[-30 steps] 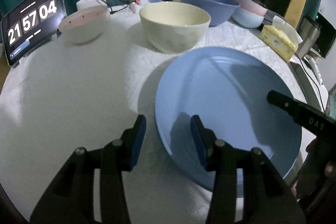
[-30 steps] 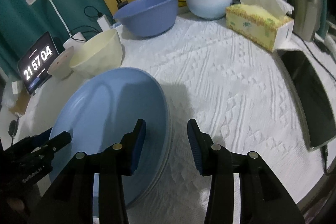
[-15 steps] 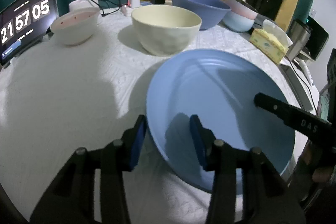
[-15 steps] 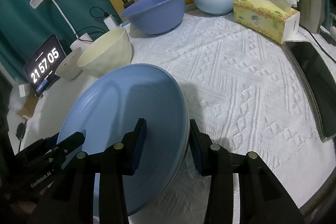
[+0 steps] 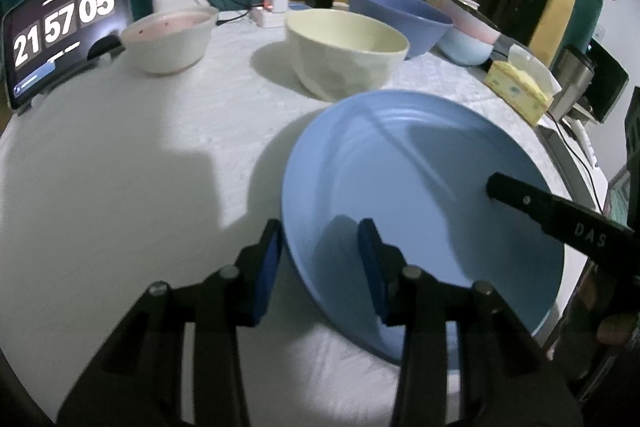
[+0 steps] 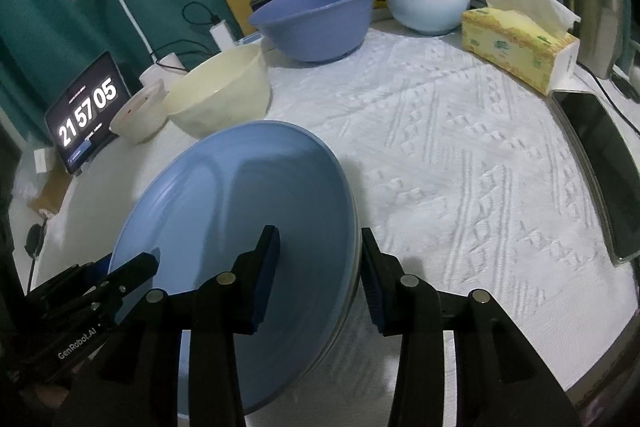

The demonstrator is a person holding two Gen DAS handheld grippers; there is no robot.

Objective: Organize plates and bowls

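Whereas a second ago the left gripper (image 5: 320, 251) stood wider over the blue plate (image 5: 420, 203), its jaws are now closing, and the plate's near-left rim passes between them. In the left wrist view one blue pad sits outside the rim and the other over the plate's inner surface; neither pad visibly presses the rim. The clock tablet (image 5: 64, 27) has advanced from 21 57 04 to 21 57 05. The plate lies on the white tablecloth (image 5: 140, 155), just in front of the cream bowl (image 5: 348, 51).

As seen from the right wrist view, the plate (image 6: 240, 211) has shifted further between the jaws of the right gripper (image 6: 320, 259) than a second ago. Its right rim now runs through the gap, one pad over the plate's inside, the other outside the rim. These jaws stand partly open at a steady width, with no visible contact. The left gripper (image 6: 132, 267) reaches the plate's opposite edge. Further back stand the large blue bowl (image 6: 316, 23) and the tissue box (image 6: 520, 47).
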